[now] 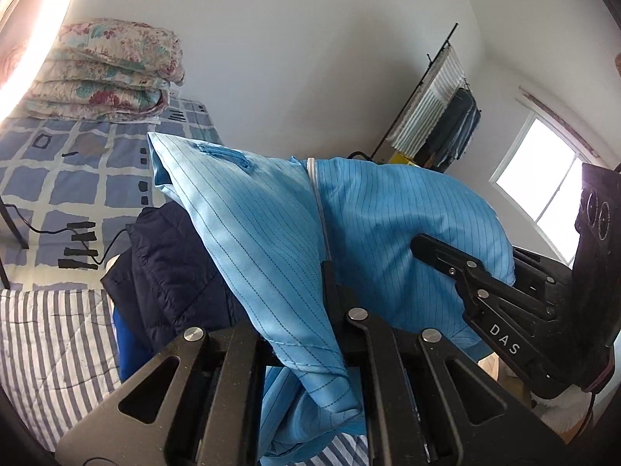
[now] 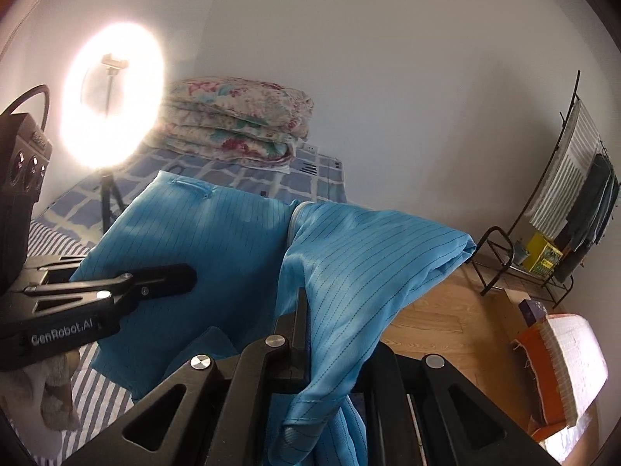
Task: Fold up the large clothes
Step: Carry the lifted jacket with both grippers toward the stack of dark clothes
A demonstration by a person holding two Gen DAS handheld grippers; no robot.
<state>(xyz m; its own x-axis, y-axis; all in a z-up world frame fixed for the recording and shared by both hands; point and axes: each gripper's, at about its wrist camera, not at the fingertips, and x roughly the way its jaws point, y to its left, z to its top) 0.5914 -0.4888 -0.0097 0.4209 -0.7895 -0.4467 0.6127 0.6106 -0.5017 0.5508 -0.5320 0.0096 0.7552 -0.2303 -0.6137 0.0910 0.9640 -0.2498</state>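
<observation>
While both units were up over the bed, left wrist cam had the left gripper [image 1: 330, 272] clamped tight on a fold of the light blue pinstriped garment [image 1: 248, 217], cloth draped over the closed jaws and hanging down btwn the linkage arms. Right gripper [image 1: 421, 246] sat just to the right in that view, fingers pressed flat against the same garment, also clenched on it. Garment was lifted clear, w/ a navy quilted jacket [image 1: 167, 272] lying under it on the striped sheet [image 1: 50, 349]. Blue check bedspread [image 1: 77, 163] behind, folded floral quilt [image 1: 112, 70] stacked at the far end, clothes rack [image 1: 442, 116] by the wall, window [image 1: 543, 167] far right. Right wrist cam: right gripper [image 2: 300, 310] gripping a bunched edge of the garment [image 2: 368, 264], fabric spilling down over the front of the jaws. Left gripper [image 2: 186, 275] came in from the left, shut on the other panel [image 2: 202, 240] w/ the small sewn loop [image 2: 190, 186] near its top. Ring light [image 2: 112, 101] glared at upper left, wood floor [image 2: 446, 318] at right, rack [image 2: 562, 194] on the far wall.
</observation>
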